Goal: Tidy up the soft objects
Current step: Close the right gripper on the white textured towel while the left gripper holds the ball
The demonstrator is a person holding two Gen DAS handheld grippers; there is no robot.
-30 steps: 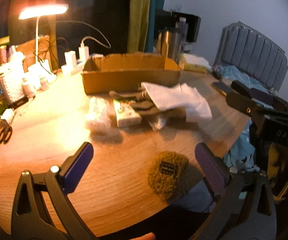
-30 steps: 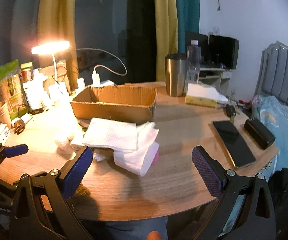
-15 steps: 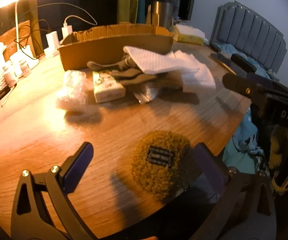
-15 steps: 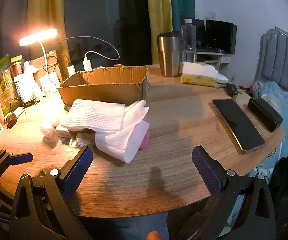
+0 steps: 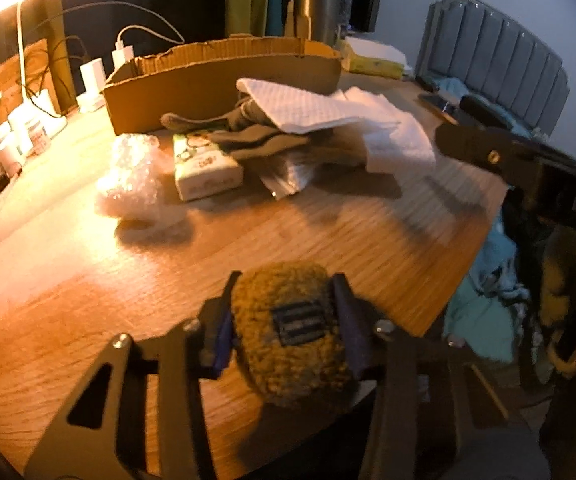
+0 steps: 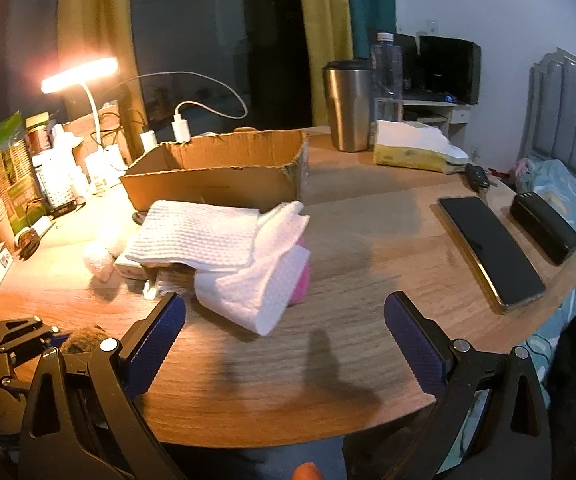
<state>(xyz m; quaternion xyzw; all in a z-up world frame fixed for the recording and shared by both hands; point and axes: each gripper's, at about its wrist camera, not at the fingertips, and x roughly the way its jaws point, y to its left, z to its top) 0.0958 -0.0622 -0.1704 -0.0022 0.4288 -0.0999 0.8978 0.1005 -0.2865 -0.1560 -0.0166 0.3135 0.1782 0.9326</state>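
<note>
At lower centre of the left wrist view, the left gripper (image 5: 288,320) is clamped on the fuzzy olive pouch (image 5: 291,332) near the table (image 5: 88,280) edge; the right gripper (image 6: 284,336), lower centre, has jaws wide apart, holding nothing.

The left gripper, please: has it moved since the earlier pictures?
Yes. The left gripper has advanced across the table toward the cardboard box, which now looms larger, and its fingers have shut on the fuzzy pouch.
</note>
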